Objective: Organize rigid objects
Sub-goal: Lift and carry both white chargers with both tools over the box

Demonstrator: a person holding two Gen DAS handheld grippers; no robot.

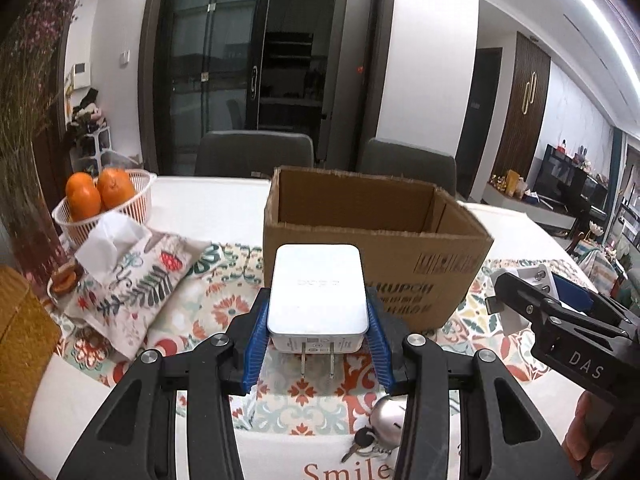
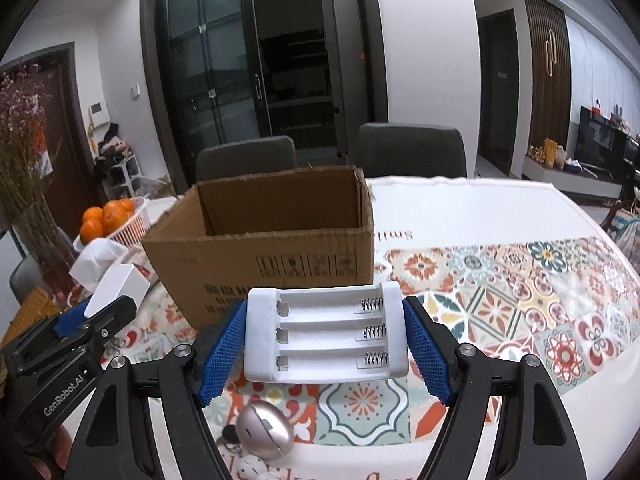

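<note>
My left gripper (image 1: 318, 336) is shut on a white plug-in charger (image 1: 317, 288), held above the patterned tablecloth with its two prongs pointing back toward the camera. My right gripper (image 2: 325, 338) is shut on a white battery charger tray (image 2: 325, 334) with three empty slots and springs. An open brown cardboard box (image 1: 372, 248) stands just beyond both grippers, its inside showing bare cardboard (image 2: 280, 204). Each gripper shows at the edge of the other's view: the right one (image 1: 536, 296) at right, the left one (image 2: 100, 300) at left.
A silver egg-shaped object with keys (image 2: 266, 430) lies on the cloth below the grippers. A white basket of oranges (image 1: 102, 200) and a fabric tissue cover (image 1: 128, 272) sit at the left. Two grey chairs (image 2: 412, 150) stand behind the table.
</note>
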